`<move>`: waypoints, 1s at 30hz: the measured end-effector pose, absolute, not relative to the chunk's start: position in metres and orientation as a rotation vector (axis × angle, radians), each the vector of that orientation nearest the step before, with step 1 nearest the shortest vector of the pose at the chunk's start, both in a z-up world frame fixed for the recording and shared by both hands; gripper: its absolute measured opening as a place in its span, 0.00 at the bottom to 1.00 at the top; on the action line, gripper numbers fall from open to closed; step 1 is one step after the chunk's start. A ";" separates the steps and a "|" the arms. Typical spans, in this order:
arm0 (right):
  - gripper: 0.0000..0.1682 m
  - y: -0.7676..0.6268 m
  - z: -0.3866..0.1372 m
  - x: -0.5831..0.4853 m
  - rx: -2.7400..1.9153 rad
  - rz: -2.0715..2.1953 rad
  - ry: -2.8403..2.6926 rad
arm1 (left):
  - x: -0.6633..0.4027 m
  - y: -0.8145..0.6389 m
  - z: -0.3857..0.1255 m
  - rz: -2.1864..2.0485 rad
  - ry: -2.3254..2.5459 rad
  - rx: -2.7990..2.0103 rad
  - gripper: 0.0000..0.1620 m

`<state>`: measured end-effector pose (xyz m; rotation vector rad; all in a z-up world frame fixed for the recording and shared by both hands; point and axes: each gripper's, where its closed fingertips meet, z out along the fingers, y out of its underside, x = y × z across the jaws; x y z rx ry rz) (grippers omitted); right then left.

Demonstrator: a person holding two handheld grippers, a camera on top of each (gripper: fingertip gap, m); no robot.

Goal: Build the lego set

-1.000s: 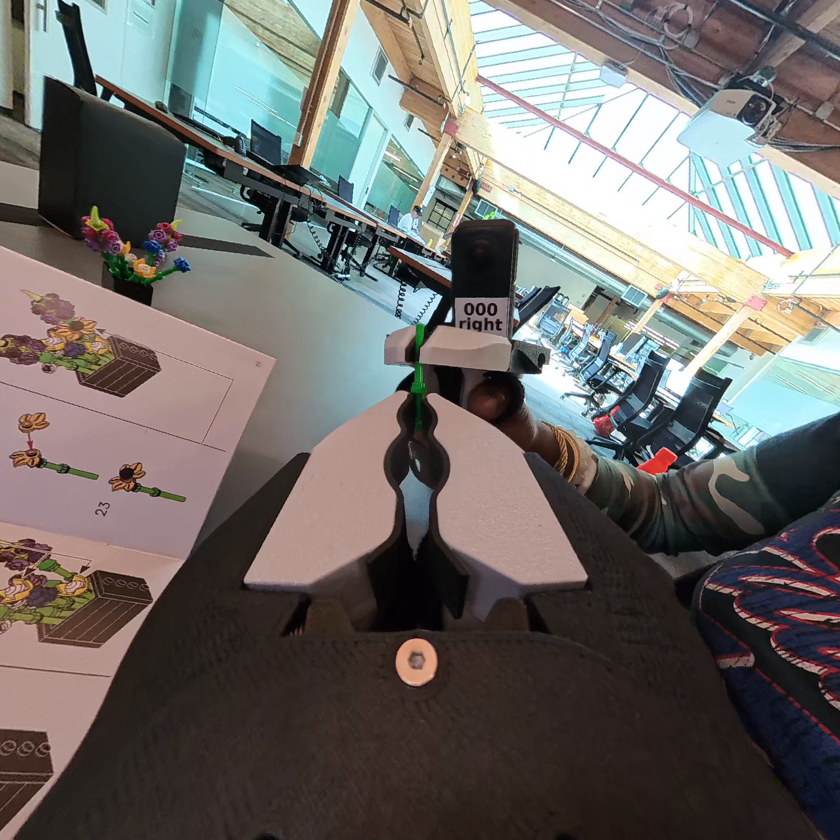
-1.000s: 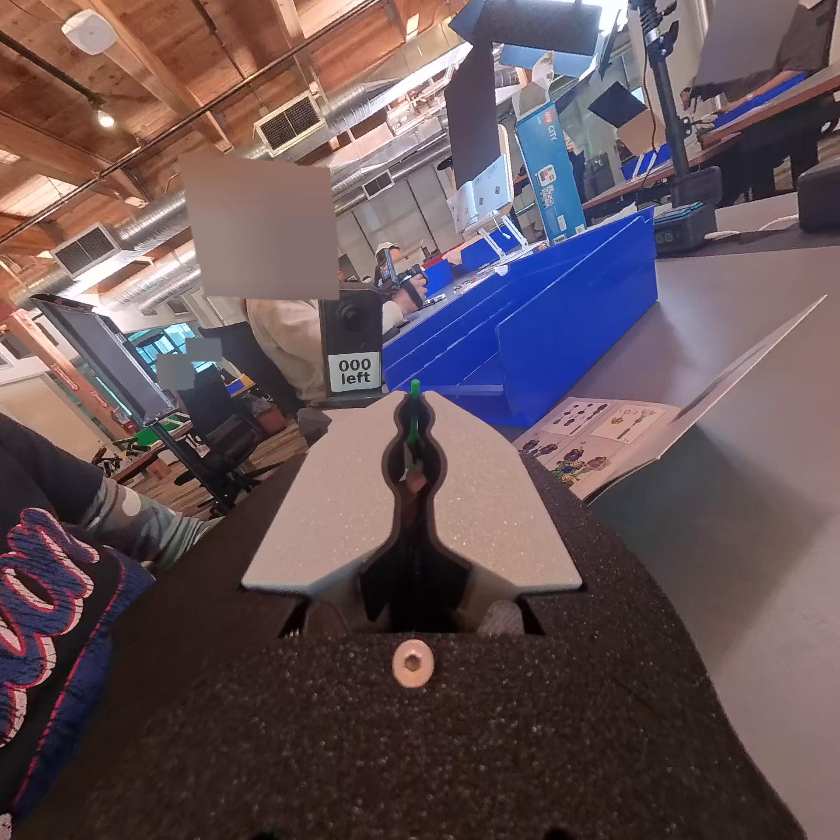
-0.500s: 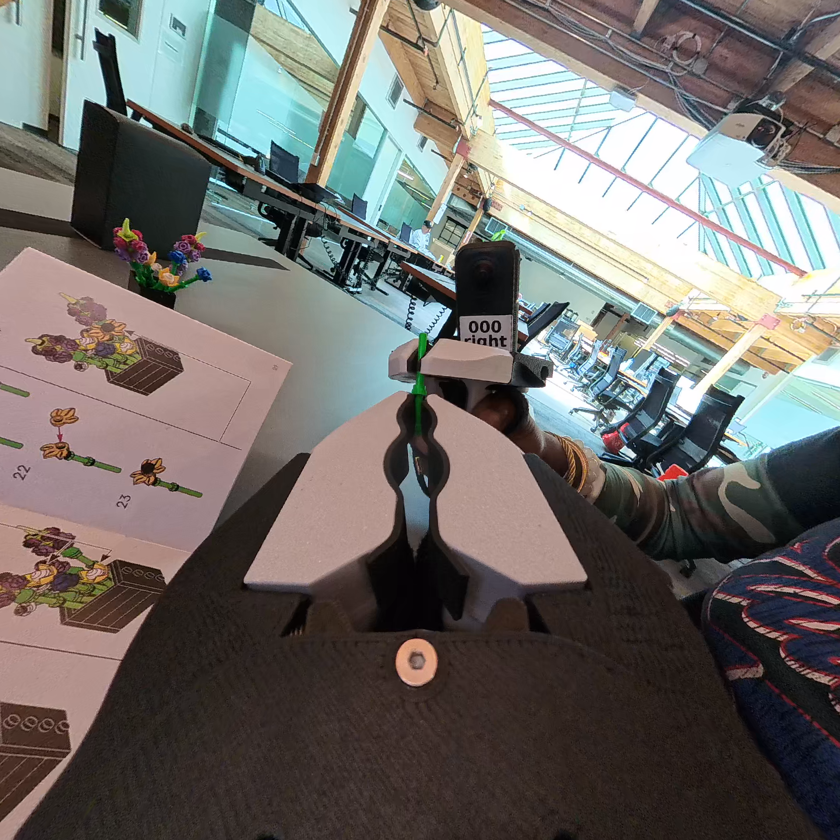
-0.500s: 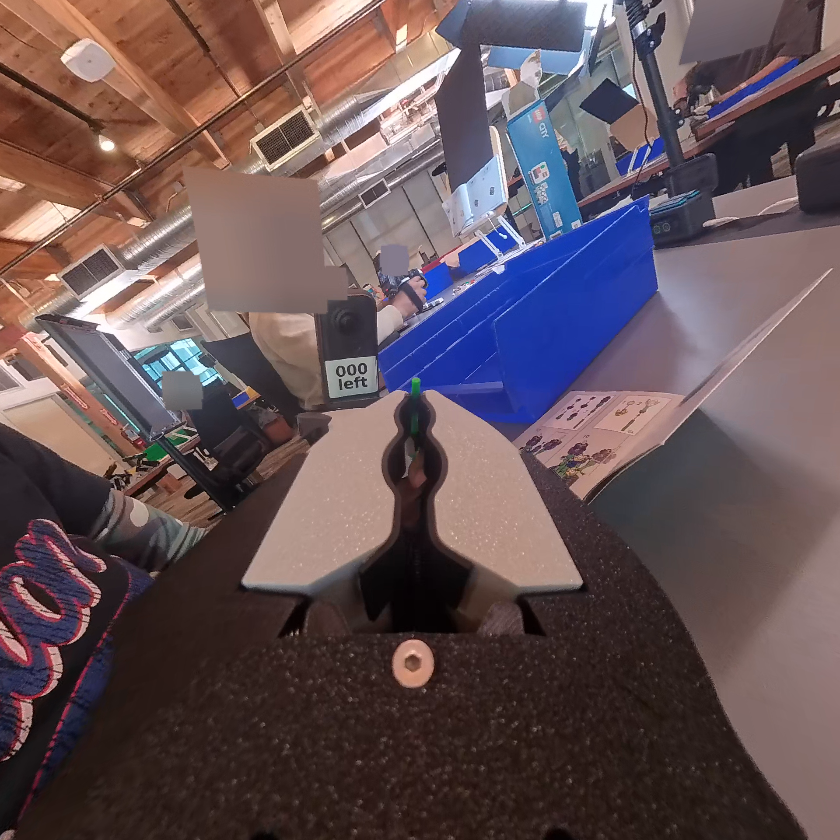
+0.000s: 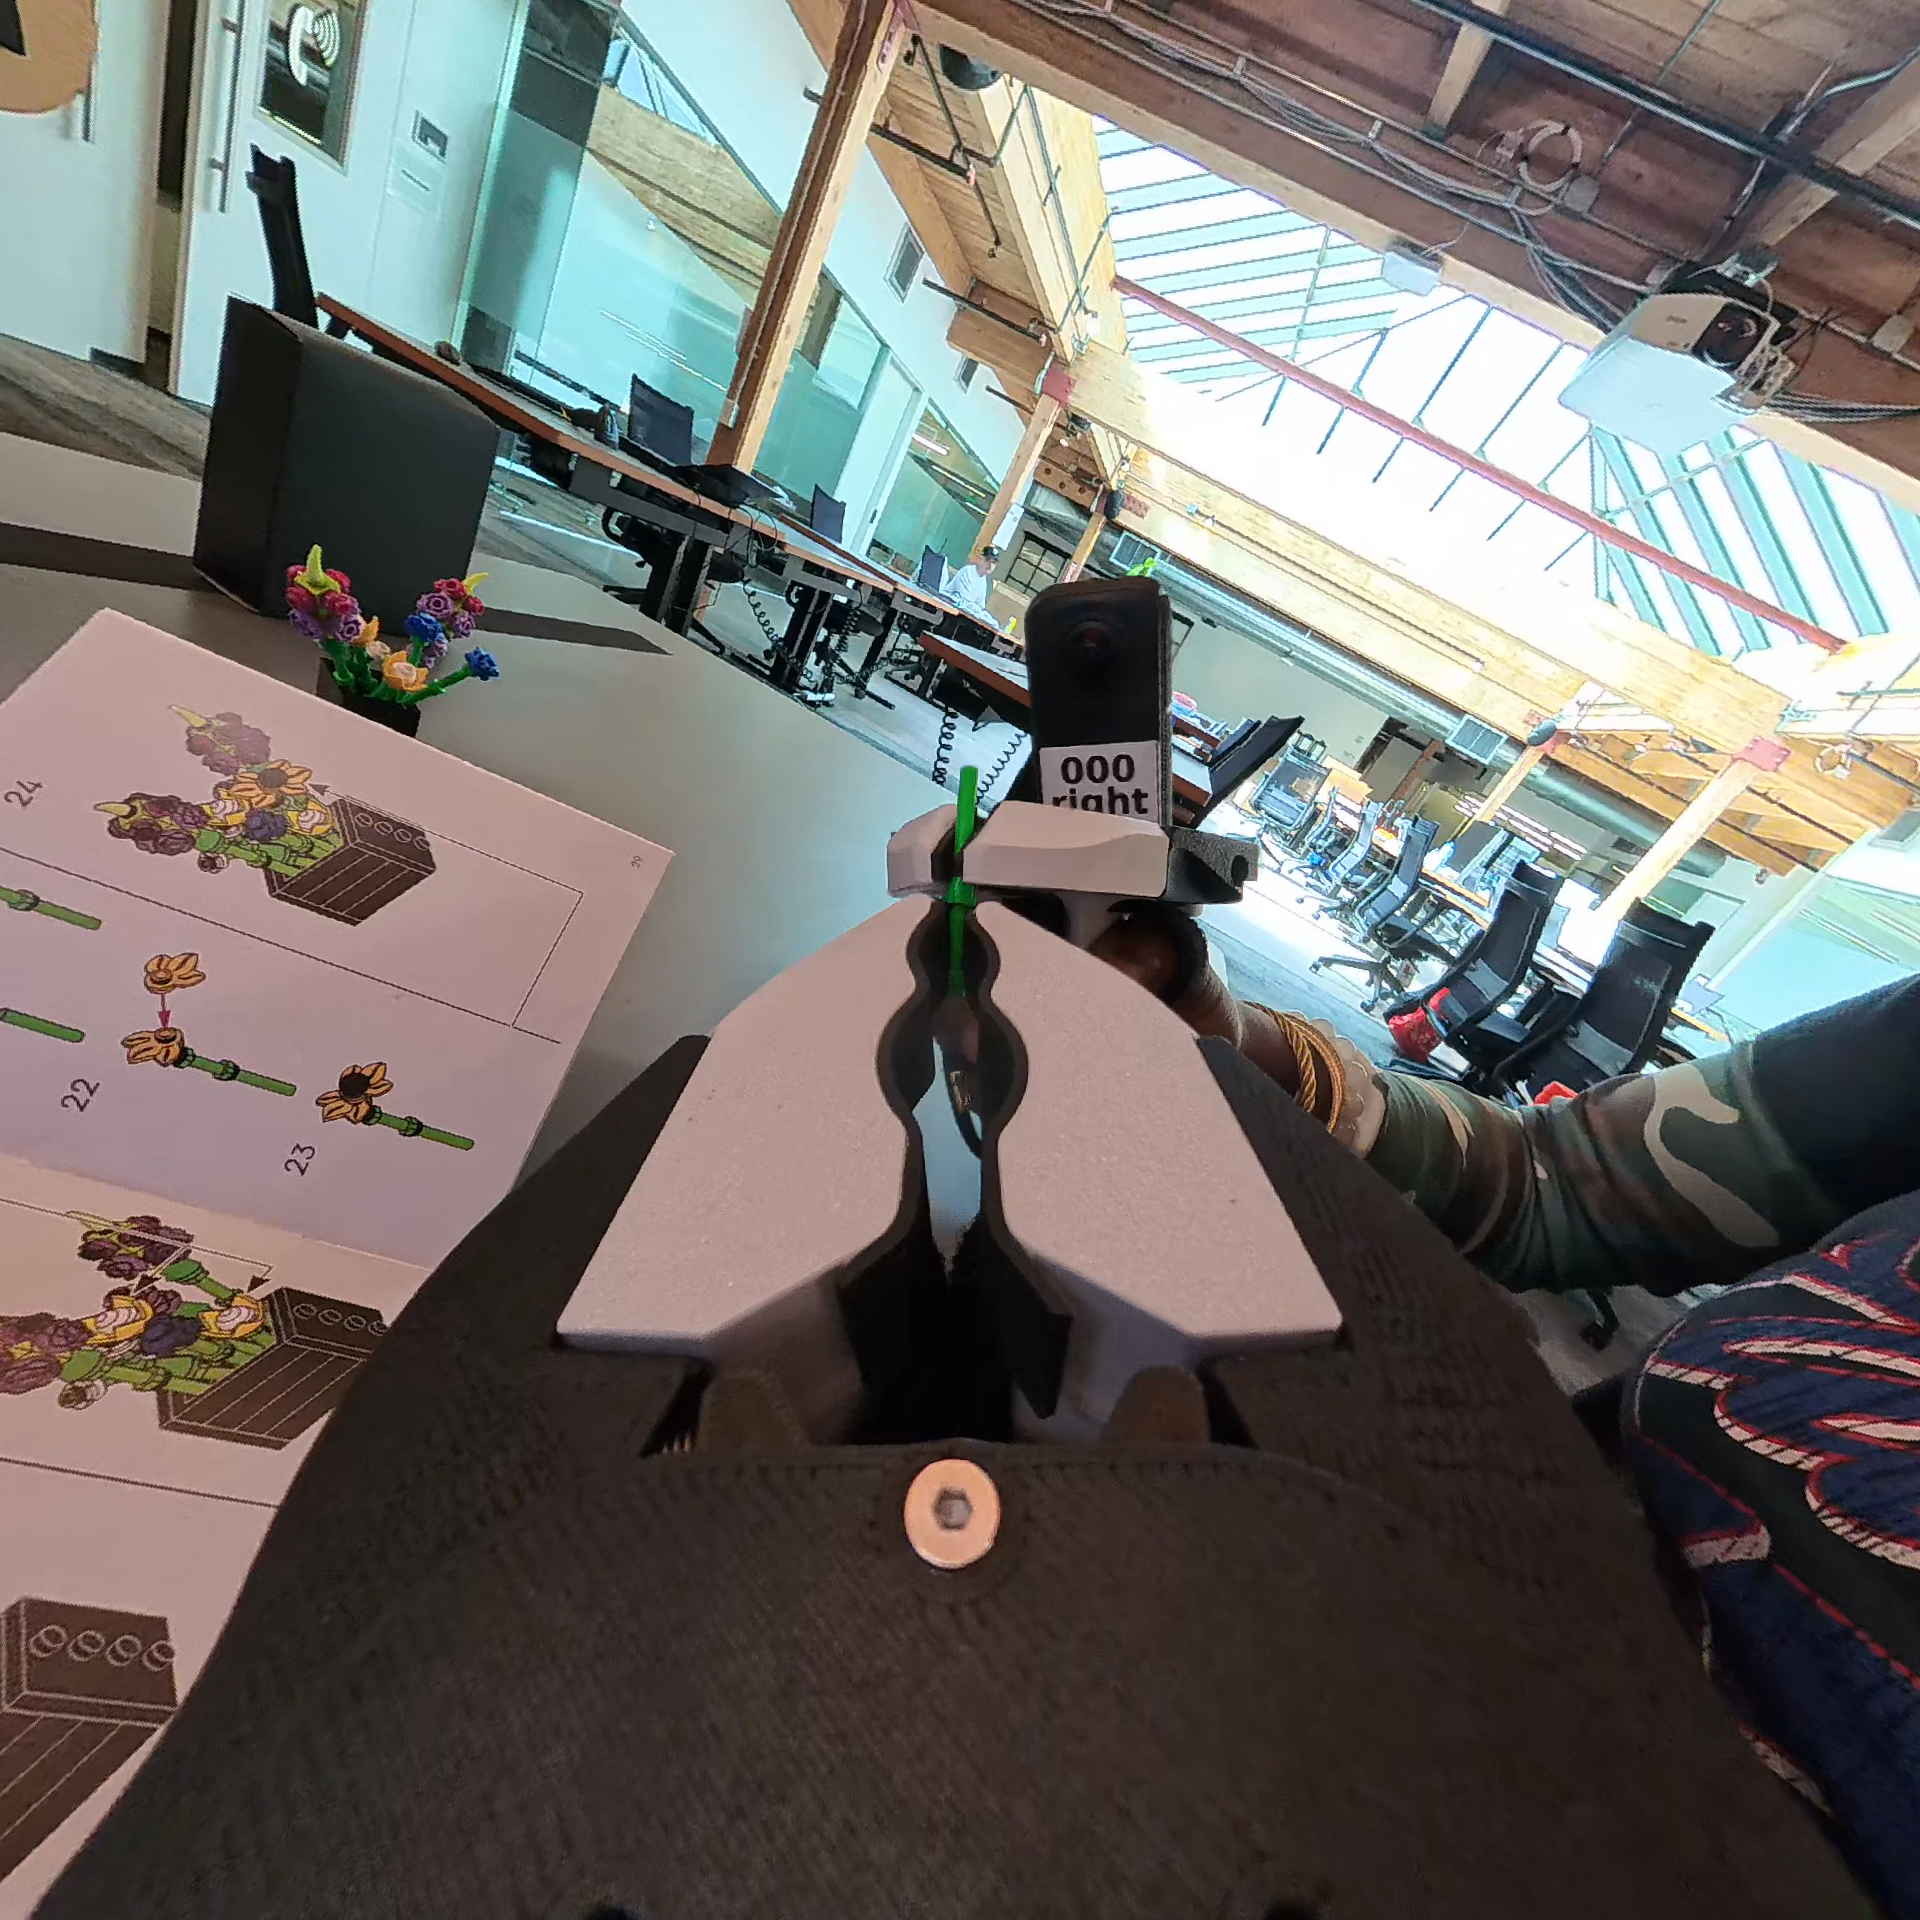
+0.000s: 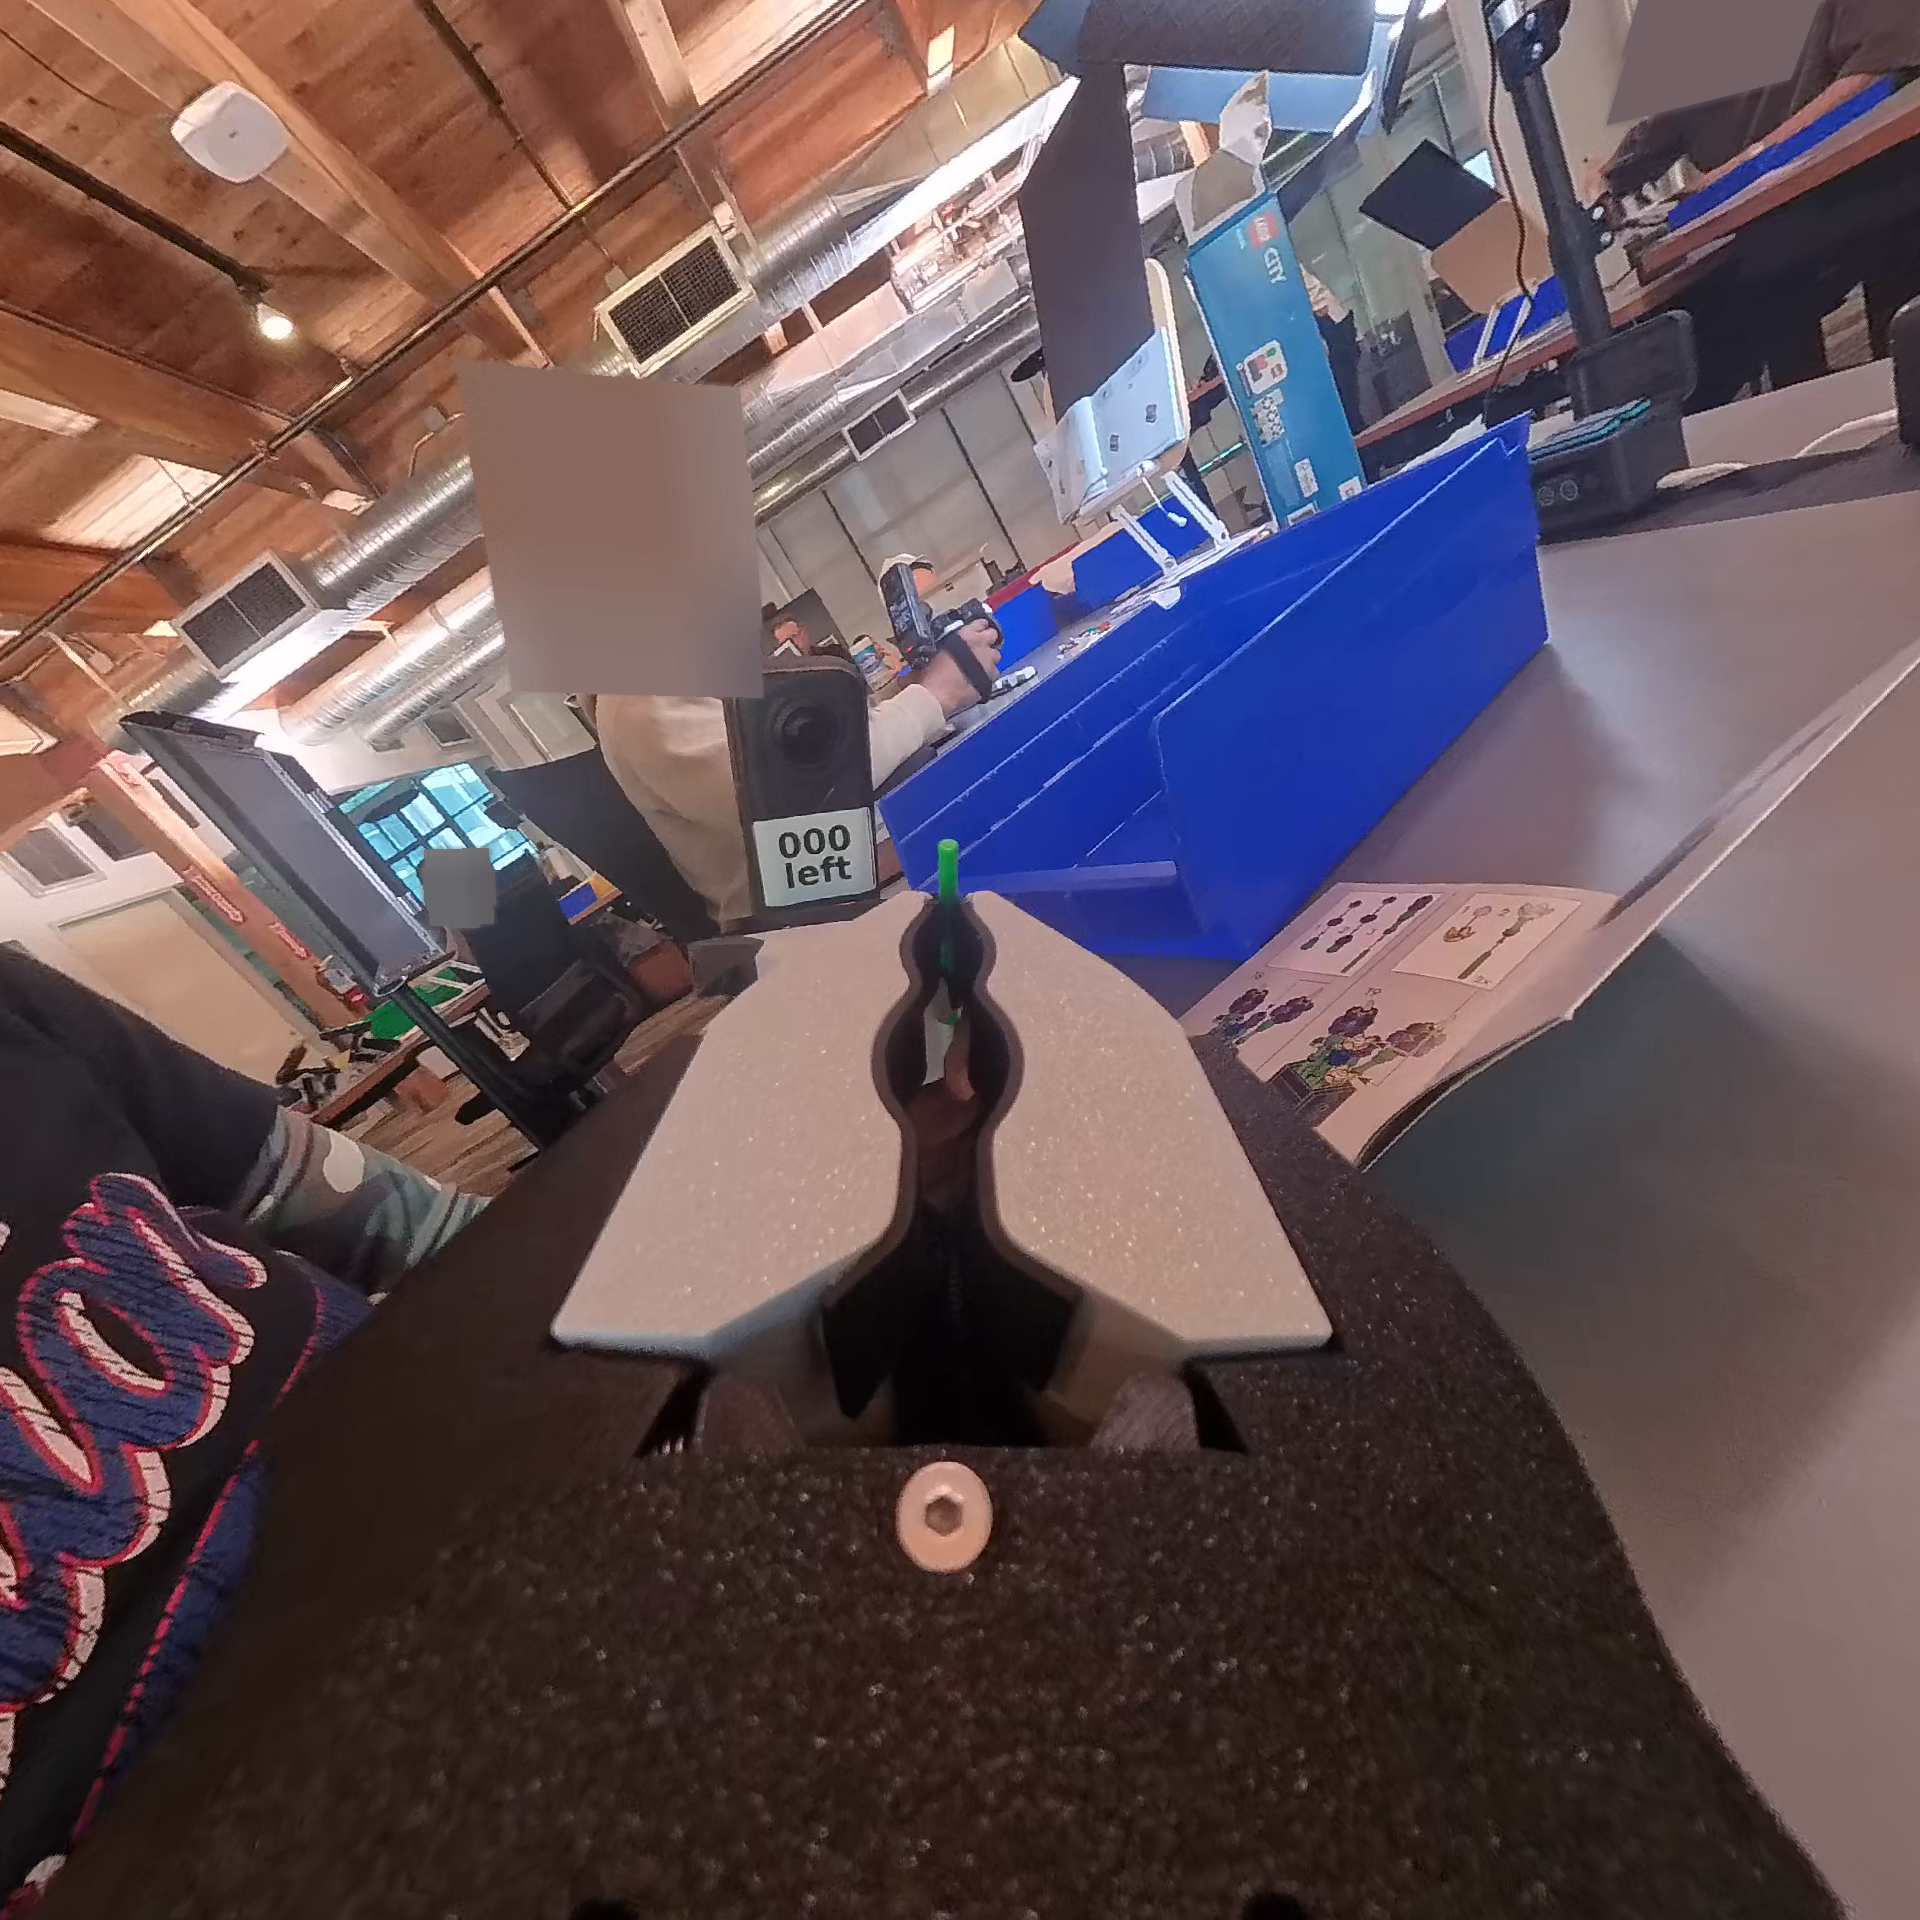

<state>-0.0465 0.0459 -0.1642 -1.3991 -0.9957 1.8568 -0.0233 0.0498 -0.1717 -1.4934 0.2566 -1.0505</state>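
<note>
Much of the thin green stem (image 5: 957,914) is hidden between the grey fingers, so its lower end cannot be made out. Both grippers are held raised above the table (image 5: 727,769), tip to tip, facing each other. The left gripper (image 5: 953,910) and right gripper (image 6: 948,906) are each closed onto the stem, beside the instruction booklet (image 5: 312,935).

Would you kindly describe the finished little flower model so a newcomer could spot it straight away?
In the left wrist view, find the grey table with the open instruction booklet. Just past the booklet's far edge, before the black box, stands the small brick-built bouquet. It is the only real multicoloured cluster, sitting in a dark base.
</note>
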 end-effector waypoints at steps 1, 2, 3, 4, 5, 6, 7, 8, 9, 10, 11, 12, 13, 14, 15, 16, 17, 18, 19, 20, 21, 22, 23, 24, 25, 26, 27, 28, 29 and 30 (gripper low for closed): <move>0.03 0.045 -0.165 -0.047 -1.402 1.863 -1.000 | -0.023 0.050 -0.171 -1.051 0.257 -1.491 0.01; 0.03 0.045 -0.165 -0.046 -1.400 1.863 -1.001 | -0.023 0.049 -0.171 -1.049 0.263 -1.492 0.01; 0.02 0.045 -0.164 -0.045 -1.392 1.860 -1.004 | -0.021 0.049 -0.172 -1.042 0.275 -1.496 0.01; 0.02 0.044 -0.163 -0.043 -1.374 1.864 -0.999 | -0.019 0.048 -0.172 -1.040 0.294 -1.499 0.01; 0.02 0.044 -0.163 -0.041 -1.373 1.878 -0.986 | -0.017 0.048 -0.172 -1.058 0.309 -1.506 0.01; 0.02 0.045 -0.163 -0.040 -1.379 1.902 -0.977 | -0.016 0.047 -0.173 -1.086 0.315 -1.511 0.01; 0.02 0.044 -0.162 -0.039 -1.374 1.933 -0.984 | -0.014 0.047 -0.172 -1.111 0.324 -1.509 0.01; 0.02 0.043 -0.161 -0.039 -1.371 1.959 -0.995 | -0.014 0.046 -0.172 -1.129 0.331 -1.505 0.01; 0.03 0.043 -0.160 -0.039 -1.369 1.973 -0.998 | -0.014 0.045 -0.170 -1.137 0.334 -1.497 0.01; 0.06 0.044 -0.160 -0.038 -1.370 1.973 -0.998 | -0.014 0.044 -0.169 -1.141 0.340 -1.484 0.01; 0.07 0.044 -0.159 -0.038 -1.362 1.974 -0.997 | -0.014 0.043 -0.168 -1.144 0.341 -1.475 0.01; 0.09 0.044 -0.156 -0.037 -1.347 1.982 -0.990 | -0.015 0.043 -0.167 -1.149 0.339 -1.469 0.01; 0.10 0.044 -0.153 -0.035 -1.332 1.996 -0.977 | -0.015 0.042 -0.167 -1.156 0.338 -1.465 0.01; 0.12 0.045 -0.150 -0.034 -1.321 2.009 -0.962 | -0.015 0.042 -0.167 -1.163 0.339 -1.463 0.01; 0.12 0.047 -0.149 -0.033 -1.319 2.018 -0.951 | -0.014 0.042 -0.166 -1.165 0.342 -1.462 0.01; 0.12 0.048 -0.148 -0.032 -1.326 2.020 -0.945 | -0.014 0.041 -0.166 -1.165 0.346 -1.461 0.01; 0.12 0.050 -0.148 -0.031 -1.333 2.017 -0.940 | -0.014 0.041 -0.166 -1.163 0.350 -1.461 0.01; 0.12 0.052 -0.148 -0.030 -1.340 2.015 -0.933 | -0.013 0.041 -0.166 -1.159 0.354 -1.461 0.02; 0.12 0.053 -0.148 -0.029 -1.344 2.014 -0.923 | -0.013 0.041 -0.166 -1.157 0.357 -1.460 0.01; 0.12 0.054 -0.147 -0.029 -1.343 2.020 -0.911 | -0.013 0.040 -0.166 -1.157 0.359 -1.457 0.01; 0.12 0.055 -0.146 -0.028 -1.338 2.034 -0.899 | -0.013 0.040 -0.165 -1.158 0.358 -1.453 0.01; 0.12 0.055 -0.145 -0.027 -1.335 2.049 -0.888 | -0.014 0.040 -0.165 -1.160 0.355 -1.449 0.01; 0.12 0.055 -0.145 -0.028 -1.337 2.066 -0.885 | -0.014 0.040 -0.164 -1.161 0.351 -1.445 0.01; 0.12 0.053 -0.146 -0.028 -1.341 2.082 -0.890 | -0.015 0.040 -0.164 -1.160 0.348 -1.442 0.01; 0.12 0.052 -0.147 -0.029 -1.346 2.089 -0.902 | -0.015 0.040 -0.164 -1.158 0.349 -1.440 0.02; 0.12 0.050 -0.149 -0.030 -1.348 2.080 -0.920 | -0.015 0.040 -0.164 -1.155 0.351 -1.441 0.02; 0.12 0.049 -0.150 -0.031 -1.351 2.053 -0.941 | -0.014 0.040 -0.164 -1.154 0.354 -1.445 0.02; 0.12 0.049 -0.152 -0.032 -1.354 2.015 -0.962 | -0.014 0.040 -0.165 -1.153 0.356 -1.448 0.02; 0.12 0.049 -0.153 -0.032 -1.352 1.982 -0.980 | -0.014 0.040 -0.165 -1.153 0.357 -1.450 0.02; 0.11 0.049 -0.152 -0.032 -1.346 1.960 -0.991 | -0.014 0.040 -0.165 -1.153 0.355 -1.451 0.02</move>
